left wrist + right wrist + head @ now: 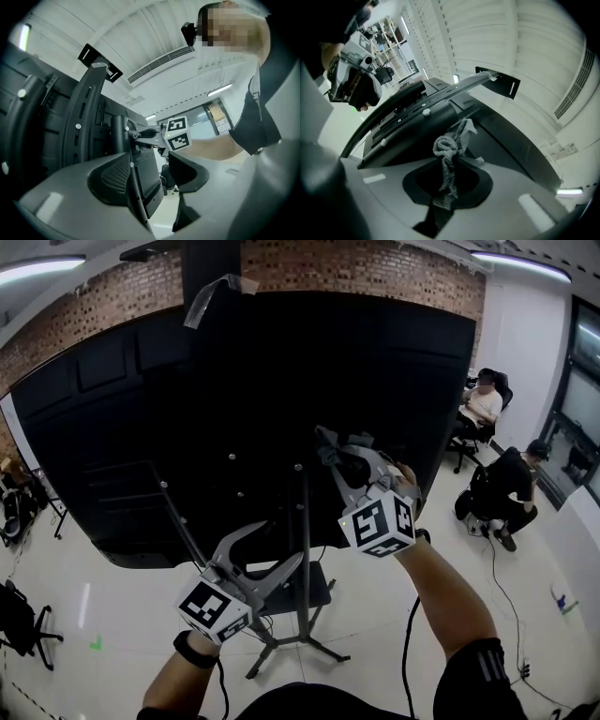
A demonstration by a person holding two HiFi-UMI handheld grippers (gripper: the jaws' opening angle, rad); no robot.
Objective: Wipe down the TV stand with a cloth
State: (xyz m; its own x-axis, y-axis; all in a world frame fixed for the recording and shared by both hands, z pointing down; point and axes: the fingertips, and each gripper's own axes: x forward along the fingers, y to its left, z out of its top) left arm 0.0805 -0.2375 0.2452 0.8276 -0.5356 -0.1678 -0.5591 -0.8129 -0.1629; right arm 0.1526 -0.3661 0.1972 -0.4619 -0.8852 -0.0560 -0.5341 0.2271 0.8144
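In the head view I face the back of a large black TV (234, 409) on its metal TV stand (305, 615). My right gripper (345, 463) is raised against the TV's back, right of the stand's upright post. It is shut on a crumpled grey cloth (339, 444). In the right gripper view the cloth (449, 147) sticks out from the shut right gripper (450, 161) and touches the black mounting bracket (408, 112). My left gripper (277, 549) is lower. In the left gripper view it (157, 187) stands open, with the post (135, 187) between the jaws, close to the left one.
The stand's splayed legs (281, 648) and a small black shelf (314, 594) are below my grippers. A second slanted bar (178, 521) stands to the left. Two people (511, 486) sit at the right. An office chair (19, 615) is at the left, and a cable (502, 601) runs across the white floor.
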